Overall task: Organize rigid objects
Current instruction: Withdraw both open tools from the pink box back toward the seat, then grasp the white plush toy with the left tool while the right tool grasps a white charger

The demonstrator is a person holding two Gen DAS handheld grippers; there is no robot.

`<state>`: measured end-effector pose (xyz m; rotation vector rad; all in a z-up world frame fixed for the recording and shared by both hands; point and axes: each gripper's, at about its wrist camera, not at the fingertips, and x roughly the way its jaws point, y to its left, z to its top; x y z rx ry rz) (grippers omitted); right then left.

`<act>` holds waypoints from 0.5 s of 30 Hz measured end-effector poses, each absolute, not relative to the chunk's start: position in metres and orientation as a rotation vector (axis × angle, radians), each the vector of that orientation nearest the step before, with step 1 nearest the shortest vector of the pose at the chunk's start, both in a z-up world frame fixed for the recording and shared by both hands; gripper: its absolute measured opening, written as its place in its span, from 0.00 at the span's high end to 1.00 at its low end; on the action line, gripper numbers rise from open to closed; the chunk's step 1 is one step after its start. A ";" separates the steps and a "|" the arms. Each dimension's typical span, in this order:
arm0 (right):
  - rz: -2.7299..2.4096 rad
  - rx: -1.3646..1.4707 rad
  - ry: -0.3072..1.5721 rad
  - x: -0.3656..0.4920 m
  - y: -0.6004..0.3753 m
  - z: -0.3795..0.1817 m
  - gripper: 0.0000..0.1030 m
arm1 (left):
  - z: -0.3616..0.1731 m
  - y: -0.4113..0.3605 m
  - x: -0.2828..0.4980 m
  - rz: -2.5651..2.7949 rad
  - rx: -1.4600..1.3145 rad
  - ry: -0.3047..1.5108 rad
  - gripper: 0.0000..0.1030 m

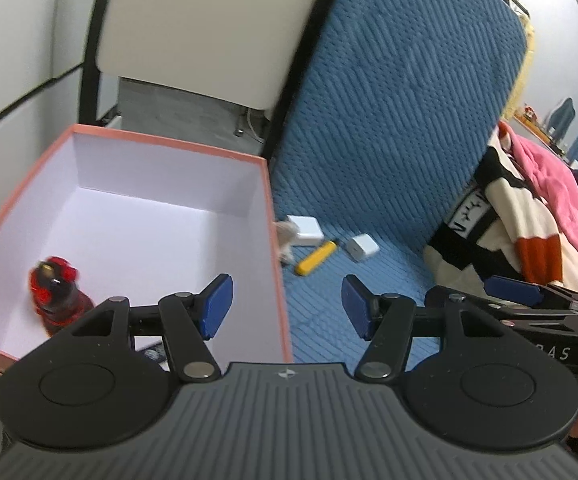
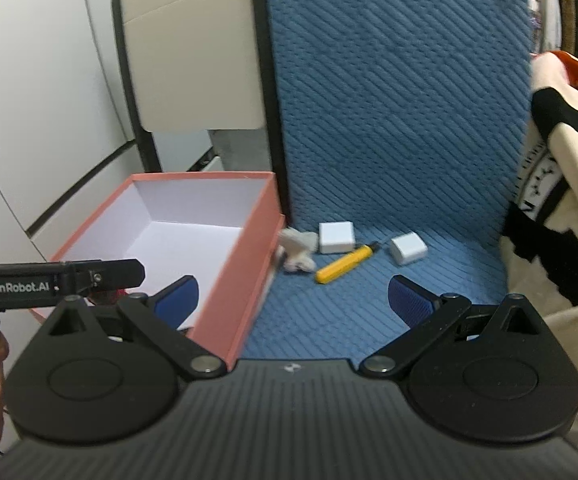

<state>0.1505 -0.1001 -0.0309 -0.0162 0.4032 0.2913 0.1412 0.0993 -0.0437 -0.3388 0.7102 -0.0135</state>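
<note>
- Rigid objects for sorting sit ahead of both tools – left gripper (image 1: pixel 287 306) has its blue pads apart, nothing between; right gripper (image 2: pixel 293 300) likewise spread and empty.
- Pink box (image 1: pixel 270 208) stands open beside them on the blue mat (image 1: pixel 389 120), likely the collection bin – red toy (image 1: pixel 57 296) already inside, near corner.
- Beyond the fingers, apart from them: yellow pen (image 2: pixel 343 266), white figure (image 2: pixel 299 250) against the box wall, two white cubes (image 2: pixel 336 237) (image 2: pixel 408 248) – probably next picks.
</note>
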 end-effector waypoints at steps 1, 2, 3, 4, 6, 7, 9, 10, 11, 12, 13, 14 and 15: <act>0.285 -0.013 0.403 0.150 -0.105 -0.032 0.00 | -0.045 0.094 0.141 -0.021 -0.336 0.711 0.36; 0.277 -0.012 0.401 0.148 -0.111 -0.034 0.00 | -0.048 0.087 0.143 -0.028 -0.333 0.712 0.36; 0.270 -0.013 0.398 0.146 -0.116 -0.036 0.00 | -0.049 0.081 0.143 -0.035 -0.329 0.714 0.36; 0.262 -0.013 0.397 0.145 -0.122 -0.038 0.00 | -0.051 0.075 0.142 -0.043 -0.325 0.716 0.36; 0.249 -0.012 0.395 0.142 -0.131 -0.042 0.00 | -0.056 0.062 0.143 -0.055 -0.317 0.718 0.36; 0.242 -0.012 0.394 0.141 -0.135 -0.044 0.00 | -0.058 0.057 0.143 -0.059 -0.315 0.720 0.36; 0.231 -0.013 0.395 0.138 -0.143 -0.049 0.00 | -0.062 0.045 0.142 -0.068 -0.312 0.723 0.36; 0.226 -0.012 0.397 0.137 -0.147 -0.052 0.00 | -0.064 0.040 0.142 -0.071 -0.308 0.726 0.36; 0.222 -0.010 0.399 0.135 -0.150 -0.054 0.00 | -0.066 0.036 0.141 -0.074 -0.306 0.727 0.36; 0.219 -0.008 0.402 0.134 -0.154 -0.057 0.00 | -0.068 0.031 0.140 -0.076 -0.304 0.728 0.36; 0.218 -0.008 0.404 0.132 -0.157 -0.059 0.00 | -0.069 0.026 0.139 -0.079 -0.302 0.730 0.36; 0.215 -0.008 0.406 0.130 -0.160 -0.062 0.00 | -0.071 0.022 0.139 -0.082 -0.301 0.732 0.36; 0.213 -0.011 0.407 0.128 -0.163 -0.064 0.00 | -0.073 0.017 0.138 -0.084 -0.299 0.732 0.36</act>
